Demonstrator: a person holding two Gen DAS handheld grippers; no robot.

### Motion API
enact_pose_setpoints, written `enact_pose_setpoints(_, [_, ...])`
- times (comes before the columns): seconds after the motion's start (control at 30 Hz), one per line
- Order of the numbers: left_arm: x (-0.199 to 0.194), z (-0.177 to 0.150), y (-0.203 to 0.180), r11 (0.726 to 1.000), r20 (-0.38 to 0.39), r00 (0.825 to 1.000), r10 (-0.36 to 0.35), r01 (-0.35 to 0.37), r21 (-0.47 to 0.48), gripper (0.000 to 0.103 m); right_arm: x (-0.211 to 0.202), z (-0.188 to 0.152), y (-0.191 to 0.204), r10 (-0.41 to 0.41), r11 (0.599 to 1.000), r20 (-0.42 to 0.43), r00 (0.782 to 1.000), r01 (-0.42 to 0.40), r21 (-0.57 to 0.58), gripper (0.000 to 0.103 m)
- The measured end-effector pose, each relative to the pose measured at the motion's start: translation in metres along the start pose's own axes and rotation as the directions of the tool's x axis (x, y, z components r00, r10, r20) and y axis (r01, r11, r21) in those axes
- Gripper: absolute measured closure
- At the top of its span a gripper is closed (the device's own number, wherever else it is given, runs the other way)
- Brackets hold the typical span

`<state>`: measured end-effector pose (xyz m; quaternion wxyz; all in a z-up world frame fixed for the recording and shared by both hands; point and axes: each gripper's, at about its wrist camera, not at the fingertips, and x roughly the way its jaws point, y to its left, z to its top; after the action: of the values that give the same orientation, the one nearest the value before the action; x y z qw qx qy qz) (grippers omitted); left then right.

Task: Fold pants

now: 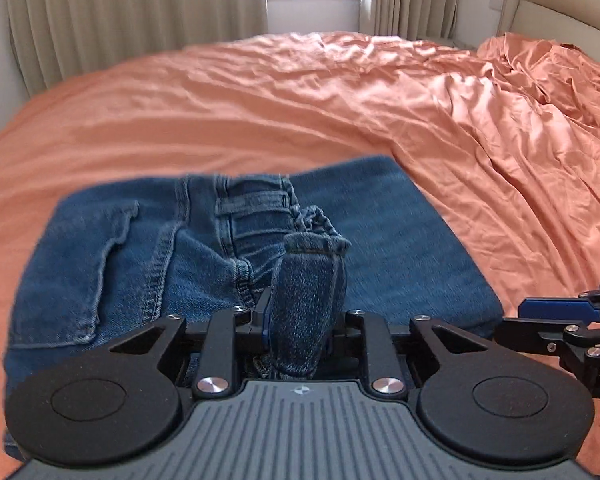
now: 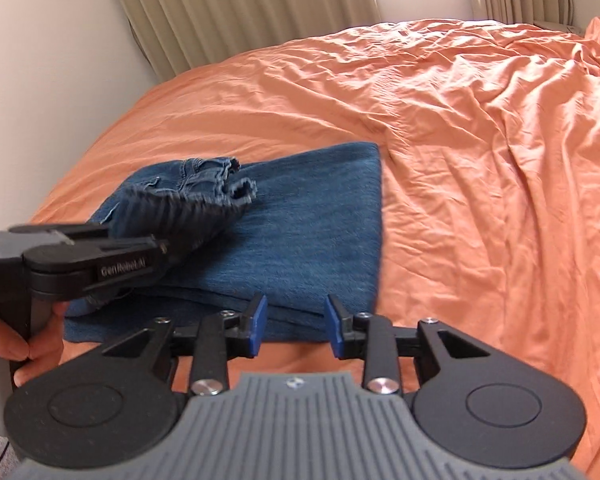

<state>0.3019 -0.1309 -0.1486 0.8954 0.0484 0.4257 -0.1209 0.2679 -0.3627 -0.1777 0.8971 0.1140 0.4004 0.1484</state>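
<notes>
Two grippers over folded blue denim jeans [image 2: 300,232] lying on wrinkled orange bedsheet [image 2: 480,140]. Left gripper [image 1: 300,304] jaws clamped on a denim hem, lifted above the stack. Right gripper [image 2: 296,328] jaws apart, holding nothing, at the jeans' near edge.

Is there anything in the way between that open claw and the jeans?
Nothing visible. The right gripper hangs open just short of the jeans' near edge, only bare orange bedsheet between them. The left gripper already clamps denim.
</notes>
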Motion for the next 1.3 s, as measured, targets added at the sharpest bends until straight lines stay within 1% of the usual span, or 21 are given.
enact_pose_setpoints(0.07, [0.005,-0.001,0.009,0.993,-0.052,0.994,-0.098,0.095,-0.072,0.056,0.002,-0.001,-0.003,0.006,1.000,-0.002,1.000,-0.006,0.013,0.071])
enact_pose_setpoints(0.1, [0.003,-0.002,0.015,0.986,-0.062,0.989,-0.136,0.129,-0.101,0.048,0.003,0.000,-0.004,0.013,1.000,-0.001,1.000,-0.013,0.021,0.071])
enact_pose_setpoints(0.17, [0.001,0.003,0.025,0.968,-0.074,0.974,-0.213,0.200,-0.152,0.038,0.003,0.002,-0.003,0.027,0.999,0.003,1.000,-0.027,0.036,0.071])
enact_pose_setpoints(0.23, [-0.002,0.006,0.035,0.940,-0.077,0.953,-0.292,0.271,-0.207,0.035,0.002,0.006,0.000,0.033,0.999,0.011,0.999,-0.034,0.037,0.071])
enact_pose_setpoints(0.3, [-0.006,0.010,0.049,0.887,-0.073,0.915,-0.396,0.361,-0.289,0.035,0.002,0.010,0.004,0.025,0.999,0.018,1.000,-0.026,0.019,0.069])
enact_pose_setpoints(0.33, [-0.010,0.012,0.056,0.868,-0.065,0.904,-0.422,0.383,-0.316,0.035,0.001,0.011,0.006,0.022,1.000,0.018,1.000,-0.022,0.011,0.067])
enact_pose_setpoints(0.37, [-0.015,0.014,0.062,0.865,-0.057,0.904,-0.423,0.384,-0.323,0.035,0.002,0.012,0.008,0.023,1.000,0.018,1.000,-0.023,0.010,0.067])
enact_pose_setpoints(0.47, [-0.032,0.024,0.082,0.891,-0.016,0.931,-0.366,0.345,-0.296,0.035,0.009,0.020,0.012,0.074,0.996,0.016,0.997,-0.074,0.046,0.066])
enact_pose_setpoints(0.57, [-0.042,0.035,0.104,0.928,0.025,0.963,-0.267,0.264,-0.263,0.035,0.025,0.031,0.016,0.154,0.980,0.025,0.988,-0.156,0.120,0.063])
enact_pose_setpoints(0.63, [-0.044,0.041,0.117,0.953,0.042,0.982,-0.186,0.191,-0.234,0.035,0.042,0.039,0.018,0.199,0.963,0.026,0.980,-0.200,0.182,0.051])
enact_pose_setpoints(0.73, [-0.042,0.043,0.141,0.975,0.050,0.995,-0.086,0.095,-0.202,0.035,0.072,0.051,0.022,0.236,0.938,0.017,0.972,-0.233,0.257,0.048])
enact_pose_setpoints(0.8, [-0.037,0.042,0.161,0.973,0.045,0.998,-0.049,0.057,-0.222,0.035,0.093,0.058,0.021,0.258,0.914,0.013,0.966,-0.248,0.320,0.047])
enact_pose_setpoints(0.9, [-0.029,0.037,0.194,0.959,0.038,0.999,-0.030,0.039,-0.282,0.035,0.125,0.066,0.017,0.275,0.875,-0.004,0.961,-0.249,0.415,0.049])
enact_pose_setpoints(0.97, [-0.026,0.032,0.216,0.944,0.041,0.999,-0.027,0.039,-0.328,0.036,0.142,0.068,0.014,0.275,0.855,-0.016,0.961,-0.237,0.462,0.054])
enact_pose_setpoints(1.03, [-0.020,0.028,0.233,0.928,0.039,0.999,-0.032,0.044,-0.369,0.036,0.155,0.068,0.010,0.301,0.816,-0.010,0.954,-0.252,0.521,0.062])
enact_pose_setpoints(1.07, [-0.018,0.026,0.240,0.921,0.039,0.999,-0.030,0.042,-0.388,0.037,0.159,0.068,0.009,0.313,0.802,-0.008,0.950,-0.260,0.537,0.068])
enact_pose_setpoints(1.1, [-0.017,0.024,0.245,0.913,0.041,0.999,-0.029,0.043,-0.405,0.037,0.160,0.069,0.011,0.313,0.804,-0.010,0.950,-0.260,0.534,0.080])
enact_pose_setpoints(1.13, [-0.017,0.022,0.251,0.907,0.041,0.999,-0.031,0.045,-0.418,0.037,0.157,0.071,0.015,0.299,0.823,-0.012,0.954,-0.252,0.509,0.084])
enact_pose_setpoints(1.2, [-0.016,0.019,0.256,0.903,0.040,0.999,-0.026,0.041,-0.428,0.037,0.145,0.080,0.032,0.263,0.882,-0.008,0.965,-0.237,0.407,0.090])
enact_pose_setpoints(1.23, [-0.016,0.017,0.257,0.903,0.041,0.999,-0.019,0.034,-0.427,0.037,0.137,0.086,0.041,0.250,0.903,-0.002,0.968,-0.233,0.360,0.092])
enact_pose_setpoints(1.3, [-0.017,0.016,0.258,0.905,0.043,0.999,-0.004,0.021,-0.425,0.039,0.120,0.103,0.056,0.258,0.920,0.025,0.966,-0.253,0.299,0.094])
